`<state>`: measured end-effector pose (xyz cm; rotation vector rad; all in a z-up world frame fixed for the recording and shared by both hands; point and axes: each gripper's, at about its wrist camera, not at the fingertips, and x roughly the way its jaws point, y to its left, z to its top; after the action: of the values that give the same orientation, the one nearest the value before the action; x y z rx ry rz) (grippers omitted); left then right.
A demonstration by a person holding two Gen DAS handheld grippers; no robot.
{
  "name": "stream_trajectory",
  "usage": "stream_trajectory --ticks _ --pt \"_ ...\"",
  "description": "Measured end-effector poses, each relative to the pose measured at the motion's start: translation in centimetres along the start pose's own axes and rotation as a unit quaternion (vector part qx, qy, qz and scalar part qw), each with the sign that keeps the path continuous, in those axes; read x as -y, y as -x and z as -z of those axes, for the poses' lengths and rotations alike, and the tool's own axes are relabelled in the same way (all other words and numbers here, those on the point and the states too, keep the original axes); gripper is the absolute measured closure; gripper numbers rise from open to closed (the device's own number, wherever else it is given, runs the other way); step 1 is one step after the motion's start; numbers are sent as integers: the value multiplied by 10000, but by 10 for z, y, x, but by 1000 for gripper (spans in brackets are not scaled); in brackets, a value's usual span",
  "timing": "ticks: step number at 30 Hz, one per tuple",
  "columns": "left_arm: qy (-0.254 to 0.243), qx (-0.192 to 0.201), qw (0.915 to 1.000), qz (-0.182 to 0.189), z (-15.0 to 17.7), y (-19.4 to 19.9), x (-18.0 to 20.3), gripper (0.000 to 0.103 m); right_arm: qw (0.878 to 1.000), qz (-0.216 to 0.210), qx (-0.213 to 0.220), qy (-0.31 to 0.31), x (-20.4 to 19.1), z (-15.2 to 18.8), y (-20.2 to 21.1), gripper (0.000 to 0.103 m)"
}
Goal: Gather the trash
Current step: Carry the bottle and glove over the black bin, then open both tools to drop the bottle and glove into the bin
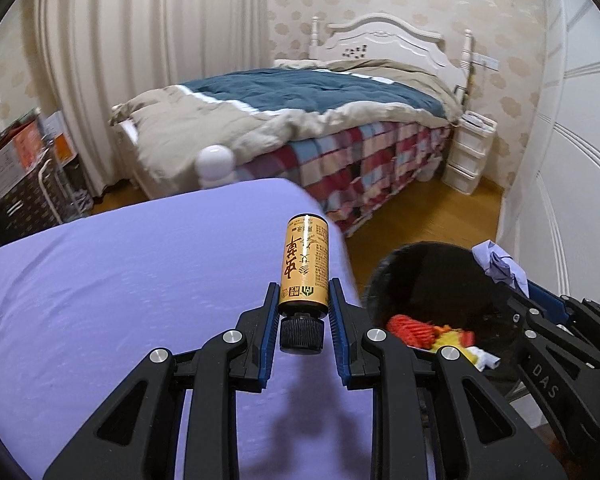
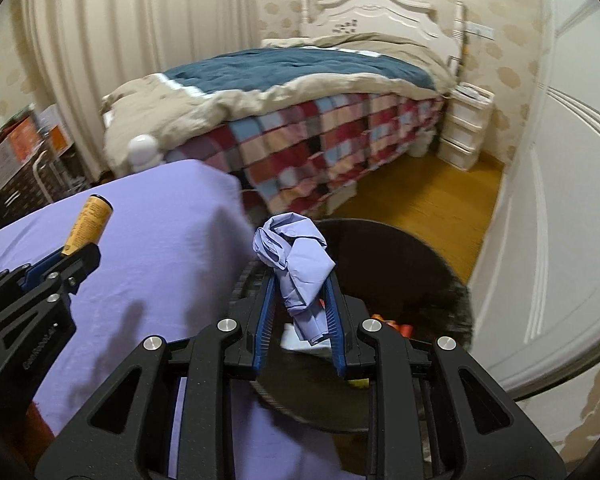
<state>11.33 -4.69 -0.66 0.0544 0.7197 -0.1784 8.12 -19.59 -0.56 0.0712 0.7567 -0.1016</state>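
My left gripper (image 1: pixel 303 295) is shut on an orange bottle (image 1: pixel 306 264) with a black cap (image 1: pixel 302 334), held cap toward the camera above the purple-covered table (image 1: pixel 120 280). My right gripper (image 2: pixel 300 280) is shut on a crumpled purple cloth or paper (image 2: pixel 296 264) and holds it over the black trash bin (image 2: pixel 400 280). The bin (image 1: pixel 428 280) stands to the right of the table and holds red and yellow trash (image 1: pixel 416 330). The right gripper with the purple wad (image 1: pixel 500 266) shows at the right in the left wrist view. The left gripper with the bottle (image 2: pixel 88 224) shows at the left in the right wrist view.
A bed (image 1: pixel 300 120) with a blue and beige quilt and a checked sheet stands behind the table. A white drawer unit (image 1: pixel 468 152) sits by the bed. A white wardrobe (image 1: pixel 572 160) runs along the right. Boxes and a rack (image 1: pixel 24 176) stand at the left. The floor is wood (image 1: pixel 432 212).
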Motion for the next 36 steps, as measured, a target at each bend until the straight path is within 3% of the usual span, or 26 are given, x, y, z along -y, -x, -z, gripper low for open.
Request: stream_trajectory --ticks 8,17,19,22,25,28,36 --pt "-356 45 9993 139 -8 -20 46 78 9993 278 -77 -256 35 -1 -16 79" --pt "-541 -44 9985 89 -10 -38 64 76 9979 429 -115 -480 61 -1 -29 79" --pt "-538 -25 9985 51 -11 -40 66 56 9977 440 -102 -510 63 0 -30 73" --pt "-520 50 9986 30 -11 -39 66 45 9974 502 -63 -516 64 1 -30 59" --pt "-506 108 9987 0 -11 -35 64 34 9973 525 -50 -517 64 1 -29 57" --pt "-466 180 9987 -34 -10 -28 60 31 9971 549 1 -526 64 2 -25 52" --pt "-386 264 9989 -6 -10 -14 52 27 9972 542 102 -504 61 5 -10 49"
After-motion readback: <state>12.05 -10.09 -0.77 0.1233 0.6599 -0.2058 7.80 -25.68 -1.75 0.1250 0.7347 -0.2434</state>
